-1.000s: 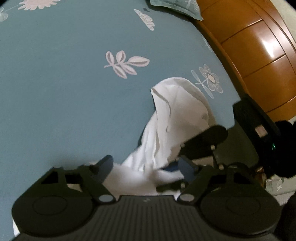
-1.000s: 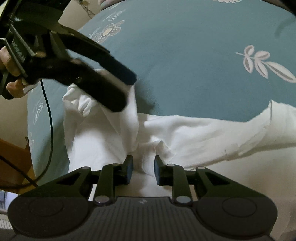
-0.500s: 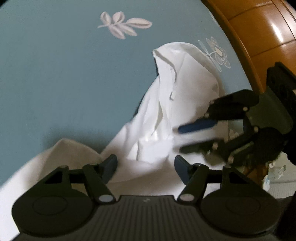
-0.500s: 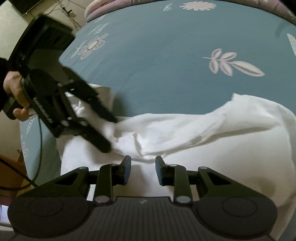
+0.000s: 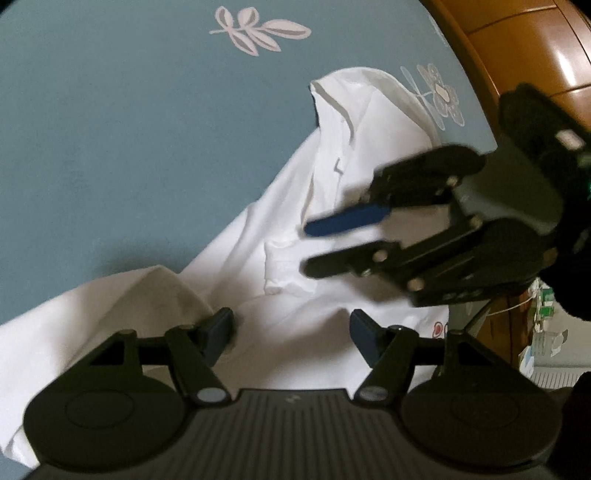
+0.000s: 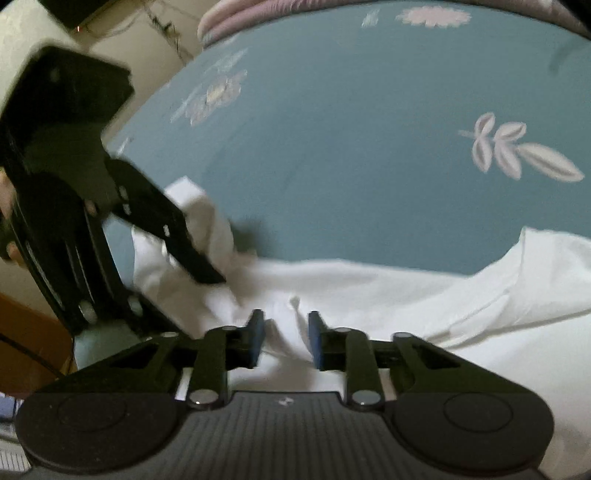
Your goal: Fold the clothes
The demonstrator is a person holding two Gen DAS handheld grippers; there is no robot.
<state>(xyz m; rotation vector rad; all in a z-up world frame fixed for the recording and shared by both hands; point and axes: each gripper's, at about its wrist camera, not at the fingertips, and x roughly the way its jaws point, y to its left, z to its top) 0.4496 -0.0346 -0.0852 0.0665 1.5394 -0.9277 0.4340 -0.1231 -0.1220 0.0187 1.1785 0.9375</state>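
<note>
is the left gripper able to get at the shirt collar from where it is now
Probably yes. The left gripper is open over the white shirt, and the collar lies ahead uncovered; the right gripper sits off to one side.

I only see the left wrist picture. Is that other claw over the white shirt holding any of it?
Observer: No. The right wrist view shows a ridge of the white shirt standing between the right claw fingers, jaws apart.
Operator: Who holds my claw?
Observer: A hand shows at the frame edge behind the left claw.
Operator: Anything beyond the blue bed?
Observer: Pinkish bedding lies at its far edge.
</note>
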